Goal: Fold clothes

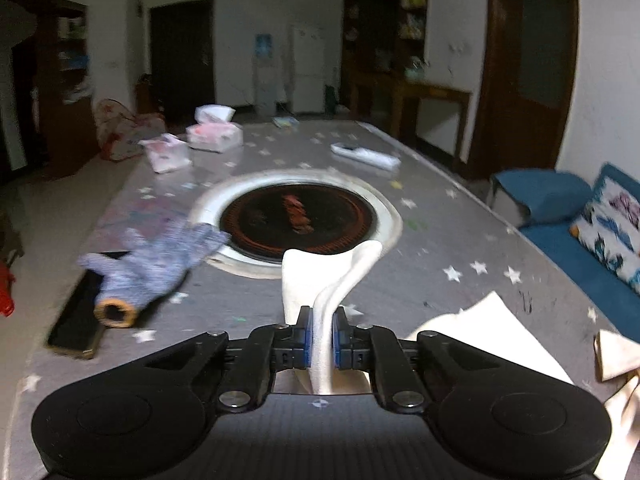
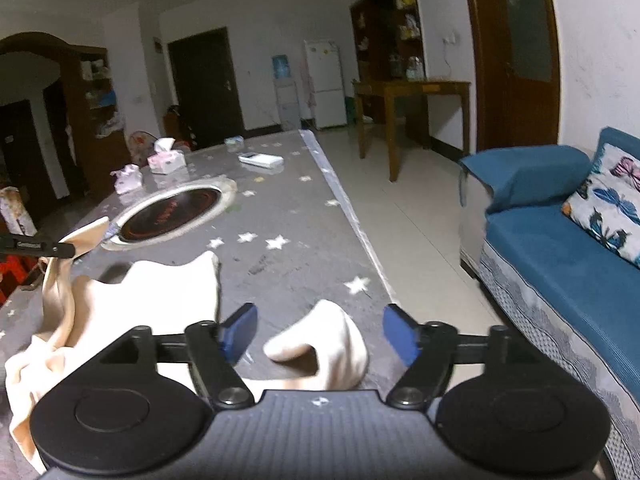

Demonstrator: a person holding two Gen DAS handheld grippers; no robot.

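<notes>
The left gripper (image 1: 321, 334) has its fingers (image 1: 305, 334) clamped on a fold of the cream garment (image 1: 320, 280), which rises from the pinch above the grey star-patterned surface (image 1: 440, 240). The right gripper (image 2: 318, 334) holds its fingers (image 2: 240, 330) wide apart, gripping nothing, with a loose hump of the same garment (image 2: 332, 340) lying on the surface between them. A knitted glove (image 1: 160, 264) lies further left.
</notes>
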